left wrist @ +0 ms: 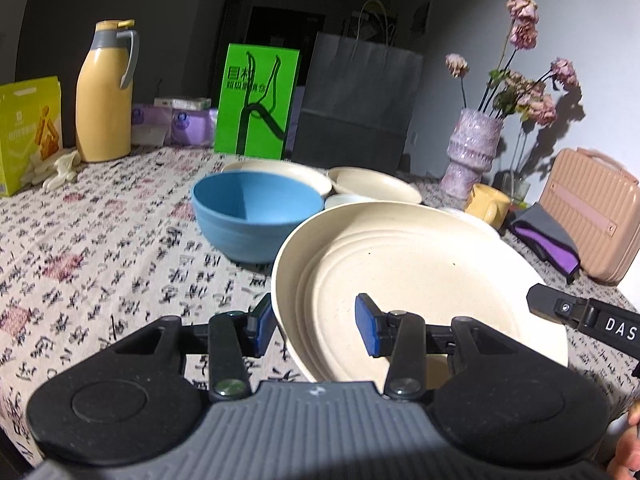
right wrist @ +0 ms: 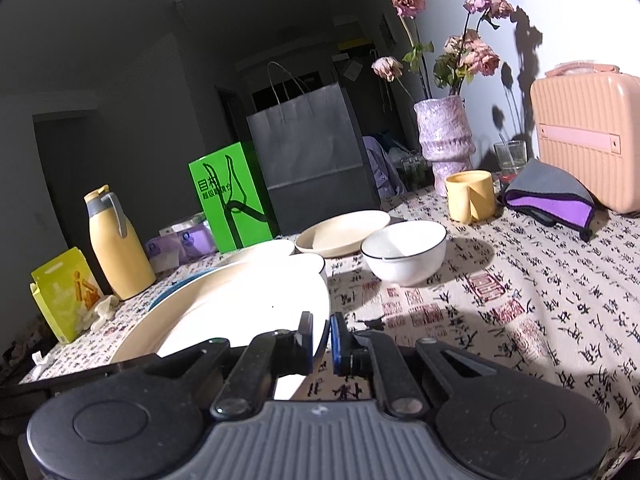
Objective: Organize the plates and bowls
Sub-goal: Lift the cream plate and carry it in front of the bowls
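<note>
Pinched only at its rim by the right hand-held gripper (right wrist: 321, 338), with the left hand-held gripper (left wrist: 316, 326) straddling the opposite rim half-wide, the tilted cream plate (left wrist: 420, 280) risked slipping into the blue bowl (left wrist: 256, 212) just beyond it.

Cream plate (left wrist: 420, 264), blue bowl (left wrist: 256, 212), black-rimmed white bowl (right wrist: 404, 252) noted; tablecloth (left wrist: 100, 248) was printed with black script, red seals.

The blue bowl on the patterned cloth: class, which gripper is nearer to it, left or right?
Left. The left gripper straddles the cream plate's rim just short of the blue bowl; the right gripper clamps that plate's far edge.
</note>
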{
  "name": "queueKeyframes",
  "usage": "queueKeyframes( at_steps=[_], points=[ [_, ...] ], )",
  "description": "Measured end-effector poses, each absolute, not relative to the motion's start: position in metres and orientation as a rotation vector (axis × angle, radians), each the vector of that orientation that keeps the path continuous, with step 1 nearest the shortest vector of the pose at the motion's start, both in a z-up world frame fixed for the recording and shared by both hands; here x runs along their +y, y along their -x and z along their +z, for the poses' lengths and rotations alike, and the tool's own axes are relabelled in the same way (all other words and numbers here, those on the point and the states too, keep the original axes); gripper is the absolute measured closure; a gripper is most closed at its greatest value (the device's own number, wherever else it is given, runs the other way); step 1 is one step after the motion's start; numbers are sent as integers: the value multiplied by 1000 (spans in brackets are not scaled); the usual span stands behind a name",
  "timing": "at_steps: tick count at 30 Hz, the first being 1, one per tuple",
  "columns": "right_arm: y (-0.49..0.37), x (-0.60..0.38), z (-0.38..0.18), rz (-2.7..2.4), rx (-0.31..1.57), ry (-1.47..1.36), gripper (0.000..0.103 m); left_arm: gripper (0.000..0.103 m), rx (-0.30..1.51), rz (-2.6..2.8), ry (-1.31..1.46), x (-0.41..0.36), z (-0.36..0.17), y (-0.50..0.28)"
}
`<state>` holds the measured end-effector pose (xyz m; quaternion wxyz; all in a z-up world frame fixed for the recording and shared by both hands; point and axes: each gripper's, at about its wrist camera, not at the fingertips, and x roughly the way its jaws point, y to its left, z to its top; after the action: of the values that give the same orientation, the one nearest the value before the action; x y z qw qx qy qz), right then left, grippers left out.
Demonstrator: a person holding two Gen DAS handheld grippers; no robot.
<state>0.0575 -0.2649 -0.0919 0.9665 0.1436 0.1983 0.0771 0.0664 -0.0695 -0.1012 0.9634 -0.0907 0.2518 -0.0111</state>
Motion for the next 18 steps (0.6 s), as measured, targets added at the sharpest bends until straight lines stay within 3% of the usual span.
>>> queueKeyframes(
  at_steps=[18],
  points=[
    [-74,-258,-136,142,486,-299,95,61,599,14,165,-69,-143,-83]
  ],
)
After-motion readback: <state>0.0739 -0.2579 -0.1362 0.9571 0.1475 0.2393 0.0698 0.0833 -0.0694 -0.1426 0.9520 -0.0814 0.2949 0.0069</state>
